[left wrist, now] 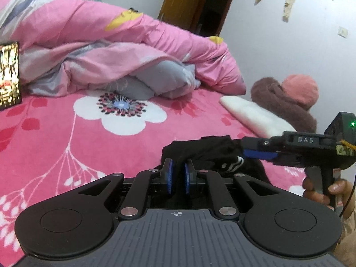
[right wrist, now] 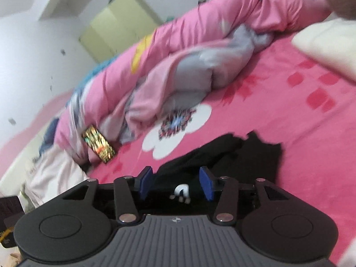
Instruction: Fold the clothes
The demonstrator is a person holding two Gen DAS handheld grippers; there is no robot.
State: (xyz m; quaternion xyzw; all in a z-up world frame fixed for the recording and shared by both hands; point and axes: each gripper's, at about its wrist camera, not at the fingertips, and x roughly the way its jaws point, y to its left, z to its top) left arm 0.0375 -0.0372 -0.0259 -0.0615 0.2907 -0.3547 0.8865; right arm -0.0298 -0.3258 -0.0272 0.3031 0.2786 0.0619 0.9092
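While our crumpled black cloth garment (left wrist: 207,153) lies bunched near us on the pink flowered bedsheet (left wrist: 66,133), left gripper (left wrist: 178,173) narrowly parted, apparently empty, right gripper (right wrist: 175,179) wide open above it, we should seize edges cleanly.

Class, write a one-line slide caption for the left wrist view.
Left gripper and right gripper meet over a crumpled black garment on a pink floral bedsheet.

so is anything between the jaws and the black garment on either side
Nothing visible. The black garment lies directly ahead of both the right gripper and the left gripper on the pink bedsheet; the quilt sits well behind.
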